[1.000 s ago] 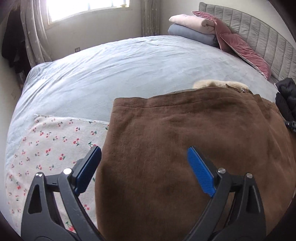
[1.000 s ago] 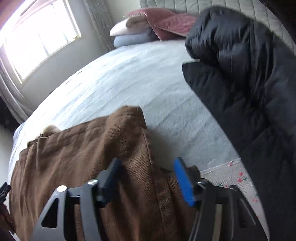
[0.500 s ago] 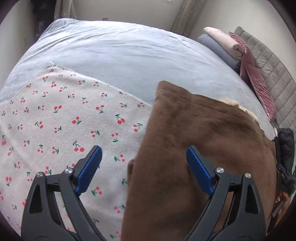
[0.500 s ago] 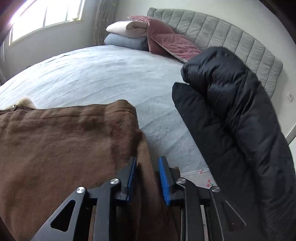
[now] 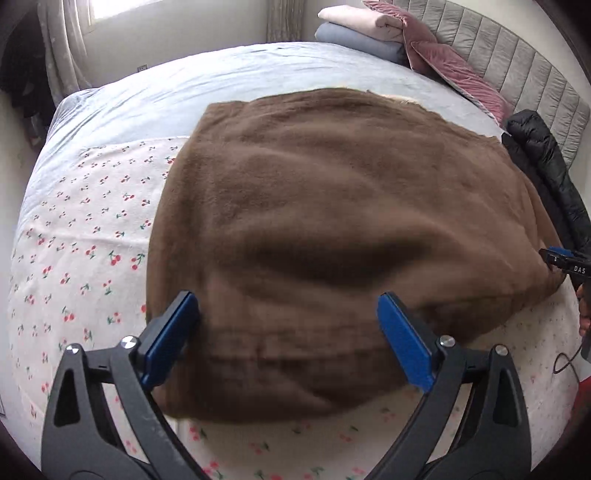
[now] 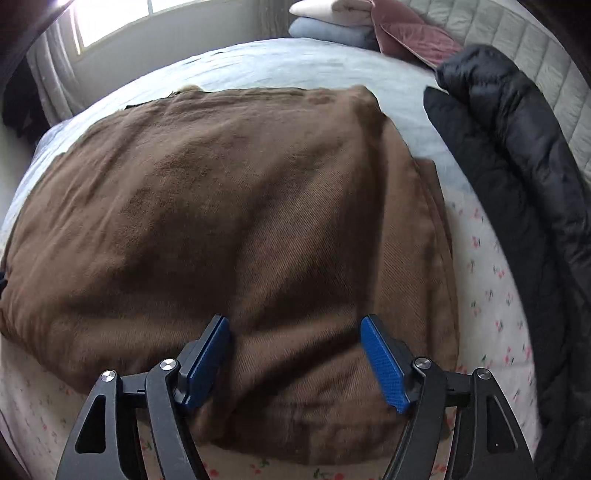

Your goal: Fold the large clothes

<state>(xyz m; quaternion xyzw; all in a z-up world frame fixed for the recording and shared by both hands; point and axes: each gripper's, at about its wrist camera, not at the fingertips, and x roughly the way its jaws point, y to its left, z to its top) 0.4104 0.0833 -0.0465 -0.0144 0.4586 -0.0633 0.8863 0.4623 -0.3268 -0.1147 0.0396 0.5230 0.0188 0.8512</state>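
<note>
A large brown garment (image 5: 332,206) lies folded into a broad rectangle on the bed, over a cherry-print cloth (image 5: 85,236). My left gripper (image 5: 288,339) is open above the garment's near edge, with nothing pressed between its blue pads. In the right wrist view the same brown garment (image 6: 229,206) fills the middle. My right gripper (image 6: 295,354) hovers over its near right part with the jaws opening. The cloth lies under them and the pads do not press on it. A tip of the right gripper (image 5: 565,260) shows at the left wrist view's right edge.
A black puffer jacket (image 6: 517,162) lies along the right side of the bed. Folded blankets (image 5: 362,33) and pink pillows (image 5: 443,62) sit by the grey padded headboard (image 5: 528,77). The pale blue bedsheet (image 5: 221,81) stretches toward a window and curtains.
My right gripper was shut on the brown garment's edge half a second ago and has let go. Both grippers have pulled back toward the near side, and the garment now lies flat.
</note>
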